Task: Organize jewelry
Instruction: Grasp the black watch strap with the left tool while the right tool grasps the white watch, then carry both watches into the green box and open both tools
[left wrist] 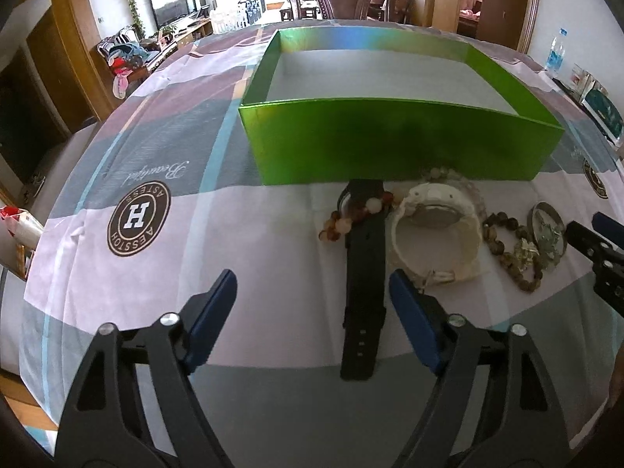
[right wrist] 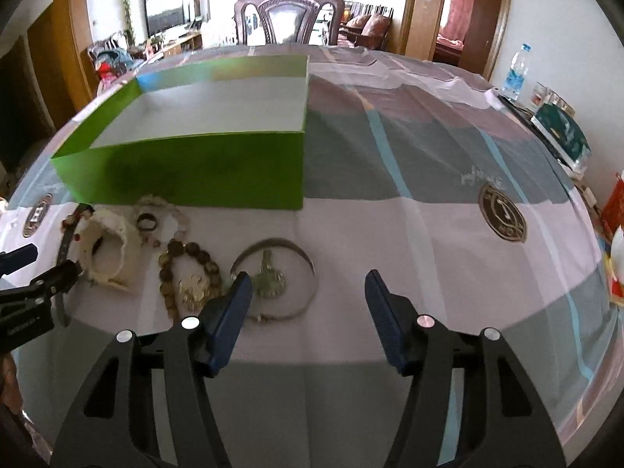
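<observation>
An open green box (left wrist: 394, 148) with a white inside stands on the cloth-covered table; it also shows in the right wrist view (right wrist: 187, 175). In front of it lies jewelry: a black watch (left wrist: 364, 273), an orange bead bracelet (left wrist: 351, 216), a white woven bracelet (left wrist: 436, 230), a brown bead bracelet (left wrist: 507, 249) and a silver ring necklace with a pendant (right wrist: 273, 277). My left gripper (left wrist: 312, 284) is open, its right finger beside the black watch strap. My right gripper (right wrist: 308, 284) is open just right of the silver necklace.
A patterned tablecloth (left wrist: 140, 214) with round logos covers the table. A wooden chair (right wrist: 288, 15) stands at the far edge. A water bottle (right wrist: 514, 74) and a green packet (right wrist: 561, 132) lie at the far right.
</observation>
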{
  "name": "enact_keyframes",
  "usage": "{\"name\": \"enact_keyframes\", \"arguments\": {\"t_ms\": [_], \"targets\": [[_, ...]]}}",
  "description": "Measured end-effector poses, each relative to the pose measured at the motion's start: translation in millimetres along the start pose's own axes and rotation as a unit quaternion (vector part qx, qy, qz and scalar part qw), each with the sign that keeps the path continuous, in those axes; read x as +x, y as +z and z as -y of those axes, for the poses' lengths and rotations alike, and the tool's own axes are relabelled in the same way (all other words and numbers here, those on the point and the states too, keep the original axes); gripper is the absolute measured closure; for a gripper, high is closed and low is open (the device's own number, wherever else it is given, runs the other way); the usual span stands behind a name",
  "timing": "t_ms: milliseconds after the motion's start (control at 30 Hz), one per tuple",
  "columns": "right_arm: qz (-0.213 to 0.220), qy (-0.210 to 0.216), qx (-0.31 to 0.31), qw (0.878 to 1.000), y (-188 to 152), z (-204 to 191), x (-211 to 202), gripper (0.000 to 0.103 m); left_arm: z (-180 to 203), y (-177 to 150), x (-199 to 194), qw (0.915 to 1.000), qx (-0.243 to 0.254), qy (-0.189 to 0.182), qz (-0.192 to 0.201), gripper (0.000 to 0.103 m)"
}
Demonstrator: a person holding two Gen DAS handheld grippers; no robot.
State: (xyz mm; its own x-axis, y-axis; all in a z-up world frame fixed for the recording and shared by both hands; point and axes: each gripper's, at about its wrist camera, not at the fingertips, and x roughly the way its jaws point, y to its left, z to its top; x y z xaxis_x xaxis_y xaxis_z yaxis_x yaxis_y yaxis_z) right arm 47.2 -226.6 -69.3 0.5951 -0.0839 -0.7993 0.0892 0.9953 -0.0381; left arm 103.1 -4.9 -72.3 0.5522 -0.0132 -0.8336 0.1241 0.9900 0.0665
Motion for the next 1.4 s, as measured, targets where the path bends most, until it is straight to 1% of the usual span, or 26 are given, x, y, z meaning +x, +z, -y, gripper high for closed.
{"name": "enact_keyframes", "arguments": {"t_ms": [33,67,100,133,167,200,300,367,400,533,600,667,733,800,833,900,967,1033,1067,1100,1167,1233,1300,1333,1367,1400], "targets": [[-0.007,0.000,0.000,1.000,2,-1,4,0.058,-1,0,3,1.0000,-0.002,-0.003,-0.008,0.054],[-0.015,0.000,0.002,1.000,3,-1,9,0.064,-3,1,5,0.9998,-0.004,-0.008,-0.015,0.060],[-0.028,0.000,0.003,1.000,3,-2,14,0.076,-4,1,7,0.9997,-0.006,-0.017,-0.019,0.070],[-0.035,0.006,0.005,0.999,3,-2,17,0.083,-6,0,8,0.9995,-0.007,-0.025,-0.019,0.076],[-0.029,0.009,0.007,1.000,4,-2,18,0.087,-7,-1,7,0.9994,-0.007,-0.028,-0.017,0.079],[-0.030,0.009,0.005,0.999,3,-3,17,0.097,-8,-2,7,0.9995,-0.006,-0.026,-0.016,0.079],[-0.031,0.026,0.006,0.999,2,0,13,0.103,-11,-2,3,0.9996,-0.007,-0.026,-0.009,0.080],[-0.028,0.035,0.006,0.999,1,0,8,0.103,-17,-4,-6,0.9995,-0.012,-0.028,0.000,0.081],[-0.023,0.032,0.004,0.999,1,-1,4,0.103,-19,-4,-11,0.9994,-0.014,-0.030,0.004,0.083],[0.002,0.036,0.007,0.999,6,-1,-15,0.103,-26,0,-33,0.9988,-0.020,-0.034,0.030,0.083],[0.020,0.036,0.004,0.999,11,-1,-26,0.103,-27,2,-42,0.9984,-0.021,-0.035,0.039,0.083],[0.025,0.029,0.005,0.999,15,-1,-27,0.103,-26,4,-45,0.9983,-0.020,-0.035,0.042,0.083],[0.015,0.022,0.007,1.000,16,-1,-21,0.103,-30,1,-47,0.9984,-0.024,-0.037,0.035,0.083],[0.001,0.026,0.011,1.000,14,0,-15,0.103,-31,0,-47,0.9986,-0.026,-0.037,0.028,0.083],[-0.007,0.034,0.015,0.999,13,-1,-11,0.102,-32,-1,-46,0.9987,-0.027,-0.037,0.023,0.083],[-0.018,0.054,0.018,0.998,12,-6,-7,0.100,-33,-13,-44,0.9988,-0.027,-0.036,0.019,0.083],[-0.018,0.071,0.006,0.997,13,-16,-7,0.089,-30,-18,-41,0.9989,-0.027,-0.036,0.014,0.083],[-0.011,0.083,-0.013,0.996,19,-33,-8,0.064,-32,-19,-36,0.9989,-0.030,-0.033,0.009,0.083],[-0.006,0.088,-0.020,0.996,20,-39,-9,0.060,-32,-20,-33,0.9990,-0.031,-0.032,0.008,0.083],[0.000,0.096,-0.031,0.995,24,-50,-11,0.058,-33,-19,-31,0.9989,-0.034,-0.031,0.005,0.083],[0.002,0.104,-0.051,0.993,30,-66,-9,0.058,-34,-19,-24,0.9989,-0.037,-0.028,0.003,0.082],[-0.001,0.100,-0.074,0.992,36,-85,-1,0.058,-36,-18,-19,0.9988,-0.040,-0.026,0.000,0.080],[-0.022,0.095,-0.082,0.992,38,-98,13,0.058,-36,-17,-16,0.9988,-0.041,-0.025,0.000,0.076],[-0.031,0.099,-0.084,0.991,39,-101,19,0.061,-37,-17,-14,0.9988,-0.042,-0.025,-0.001,0.075],[-0.038,0.101,-0.088,0.990,39,-105,25,0.068,-37,-17,-12,0.9988,-0.042,-0.025,-0.002,0.075],[-0.042,0.097,-0.090,0.990,37,-107,27,0.088,-37,-17,-10,0.9988,-0.041,-0.025,-0.003,0.075]]}}
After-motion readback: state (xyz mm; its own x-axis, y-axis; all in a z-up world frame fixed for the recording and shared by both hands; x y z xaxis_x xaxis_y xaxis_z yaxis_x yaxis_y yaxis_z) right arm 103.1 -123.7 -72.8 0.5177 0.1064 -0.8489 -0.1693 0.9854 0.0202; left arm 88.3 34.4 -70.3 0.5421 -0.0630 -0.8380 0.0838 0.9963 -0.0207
